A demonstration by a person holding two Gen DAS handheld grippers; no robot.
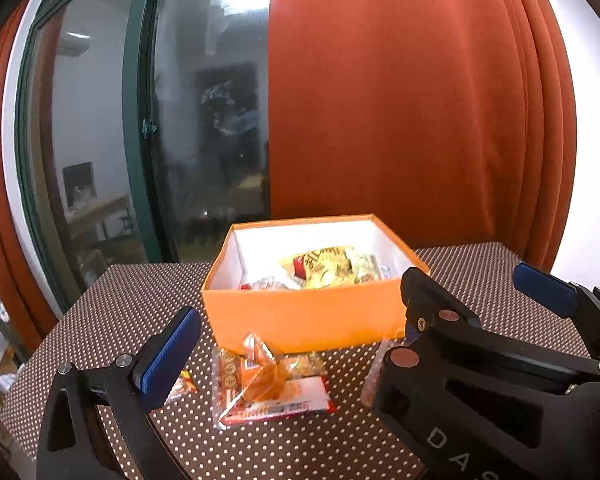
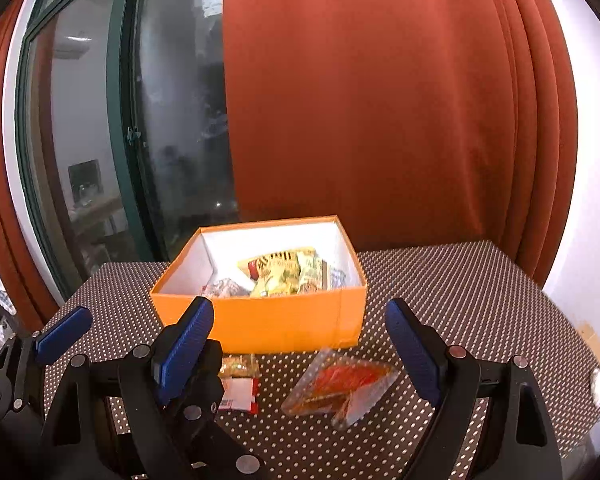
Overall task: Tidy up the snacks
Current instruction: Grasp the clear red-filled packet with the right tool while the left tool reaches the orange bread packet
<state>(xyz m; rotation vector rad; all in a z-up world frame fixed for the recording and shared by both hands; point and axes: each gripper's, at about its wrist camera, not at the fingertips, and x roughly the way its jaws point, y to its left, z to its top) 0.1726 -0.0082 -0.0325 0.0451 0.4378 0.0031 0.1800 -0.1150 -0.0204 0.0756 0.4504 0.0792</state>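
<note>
On the dotted table, in front of the orange box: loose snack packets waiting, both grippers hanging open and empty.

Right gripper is standing wide open, jaws spread to either side of a clear triangular packet with an orange filling, touching nothing. Left gripper is also gaping, holding nothing, hovering over a red-and-white wrapped snack lying just before the box's front wall. The box is already carrying several yellow and green packets. Judging by the crinkled film, these packets are probably light, soft and slippery, with contents that may crush; likely best pinched at a sealed edge or corner rather than across the middle. The triangular packet is looking blurred, so its exact tilt is unclear.
</note>
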